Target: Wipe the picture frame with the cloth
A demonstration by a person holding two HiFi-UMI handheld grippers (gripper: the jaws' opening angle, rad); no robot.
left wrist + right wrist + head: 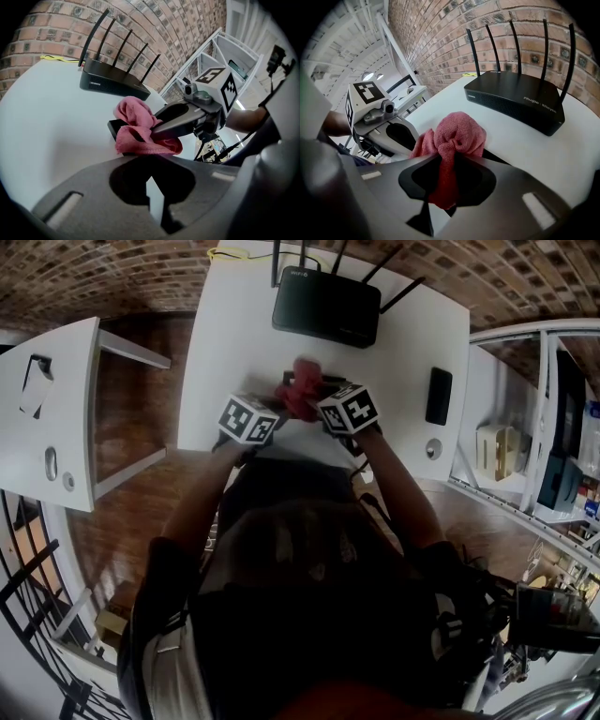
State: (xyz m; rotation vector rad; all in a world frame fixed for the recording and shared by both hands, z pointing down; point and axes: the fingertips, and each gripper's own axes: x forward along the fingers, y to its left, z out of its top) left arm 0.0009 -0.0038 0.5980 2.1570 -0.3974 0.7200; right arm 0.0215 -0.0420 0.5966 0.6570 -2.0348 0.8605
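Left: a white side table [56, 409] stands apart from the main white table [234, 324].

Left gripper [152, 178]: the jaws are fully together. Nothing can be made out between them. It points at the near side of the cloth, just short of it.

Centre: the picture frame [114, 127], black and thin, lies flat on the main table near its front edge, in front of a black router [326, 307] with upright antennas. Only one corner of the frame shows clearly. The red cloth [454, 136] sits bunched on top of it and covers the rest.

Right gripper [447, 168]: the jaws are partly closed and clamp a fold of the cloth, with the bulk of it bulging beyond the tips onto the frame.

Right: a small black device [438, 396] lies on the table, well clear of the frame. White shelving [525, 427] stands beyond the table edge.
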